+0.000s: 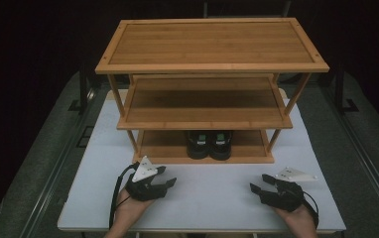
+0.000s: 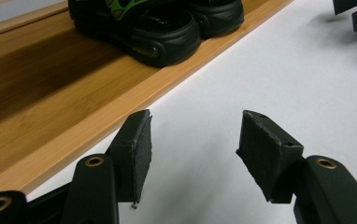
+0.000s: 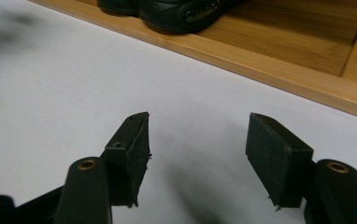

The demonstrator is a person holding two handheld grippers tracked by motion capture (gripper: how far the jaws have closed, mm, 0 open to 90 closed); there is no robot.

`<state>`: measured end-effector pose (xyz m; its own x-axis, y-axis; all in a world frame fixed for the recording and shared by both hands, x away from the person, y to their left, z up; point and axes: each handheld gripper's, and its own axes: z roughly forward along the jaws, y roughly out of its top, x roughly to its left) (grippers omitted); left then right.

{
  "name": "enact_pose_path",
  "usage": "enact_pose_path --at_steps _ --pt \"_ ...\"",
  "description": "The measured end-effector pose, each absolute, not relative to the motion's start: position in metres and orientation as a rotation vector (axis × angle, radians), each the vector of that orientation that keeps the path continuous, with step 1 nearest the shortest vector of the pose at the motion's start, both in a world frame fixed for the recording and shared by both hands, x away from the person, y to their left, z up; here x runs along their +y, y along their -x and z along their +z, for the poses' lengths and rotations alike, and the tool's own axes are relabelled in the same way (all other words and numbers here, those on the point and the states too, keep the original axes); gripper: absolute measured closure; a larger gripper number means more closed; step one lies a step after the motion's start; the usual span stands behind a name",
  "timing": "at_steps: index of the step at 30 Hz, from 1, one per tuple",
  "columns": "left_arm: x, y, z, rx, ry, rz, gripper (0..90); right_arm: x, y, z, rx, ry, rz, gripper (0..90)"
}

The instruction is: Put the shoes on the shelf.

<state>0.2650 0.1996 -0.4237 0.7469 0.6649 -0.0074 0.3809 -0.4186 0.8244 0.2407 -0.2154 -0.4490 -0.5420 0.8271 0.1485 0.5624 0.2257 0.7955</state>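
A pair of black shoes (image 1: 209, 144) with green marks stands side by side on the bottom shelf (image 1: 165, 148) of a three-tier bamboo rack (image 1: 212, 67). My left gripper (image 1: 169, 175) rests low over the white table, left of the shoes and in front of the rack. In the left gripper view its jaws (image 2: 193, 140) stand open over bare table, with the shoes (image 2: 158, 28) ahead. My right gripper (image 1: 258, 181) sits at the front right. Its jaws (image 3: 197, 140) are also open and hold nothing, and the shoes (image 3: 176, 11) lie beyond them.
The rack's middle shelf (image 1: 205, 106) and top shelf (image 1: 212, 44) carry nothing. White table surface (image 1: 212, 198) stretches between the two grippers. The rack's front rail (image 3: 279, 70) runs across ahead of the right gripper. Dark floor surrounds the table.
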Motion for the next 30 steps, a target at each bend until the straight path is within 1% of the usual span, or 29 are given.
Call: enact_pose_path --at_steps 21,24,28,30 --pt "0.212 -0.255 -0.429 0.797 -2.062 0.398 42.2 -0.233 -0.224 -0.448 2.189 -1.305 1.219 37.0" --pt "0.214 -0.253 -0.430 0.800 -2.053 0.392 40.9 -0.235 -0.221 -0.448 2.181 -1.302 1.221 34.5" --pt "0.215 -0.247 -0.433 0.801 -2.038 0.390 37.8 -0.236 -0.217 -0.449 2.163 -1.286 1.237 28.3" --pt "0.216 -0.245 -0.435 0.804 -2.030 0.386 36.0 -0.237 -0.214 -0.452 2.153 -1.275 1.246 26.6"
